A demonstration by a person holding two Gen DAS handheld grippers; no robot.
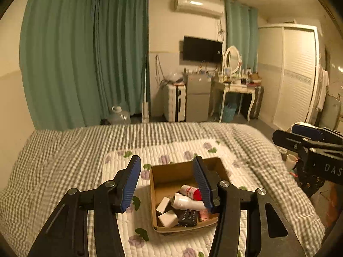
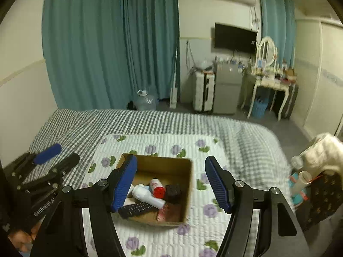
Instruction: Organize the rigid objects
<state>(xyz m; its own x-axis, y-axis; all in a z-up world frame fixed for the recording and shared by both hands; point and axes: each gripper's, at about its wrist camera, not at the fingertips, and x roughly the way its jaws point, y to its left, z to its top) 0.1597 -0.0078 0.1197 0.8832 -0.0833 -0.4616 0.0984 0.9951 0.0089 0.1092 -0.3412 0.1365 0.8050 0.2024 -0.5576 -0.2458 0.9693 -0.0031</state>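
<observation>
An open cardboard box point(image 1: 167, 171) point(image 2: 184, 167) sits on a white floral quilted mat point(image 1: 171, 150) point(image 2: 163, 143) on the bed. Inside it lie a white bottle point(image 1: 186, 202) point(image 2: 146, 194), a red-capped can point(image 1: 191, 191) point(image 2: 157, 188), a black remote point(image 1: 188, 217) point(image 2: 135, 208), white blocks point(image 1: 168, 218), a black cube point(image 2: 172, 190) and a pink packet point(image 2: 171, 212). My left gripper point(image 1: 167, 162) is open and empty above the box's left side. My right gripper point(image 2: 171, 160) is open and empty above the box.
The bed has a grey checked cover point(image 1: 64, 150) point(image 2: 171, 120). A cluttered stand with cups point(image 2: 304, 177) is at the bed's right edge. A water jug point(image 2: 145, 100), suitcase point(image 2: 203, 92), small fridge point(image 2: 227, 90) and dressing table point(image 2: 272, 83) stand beyond.
</observation>
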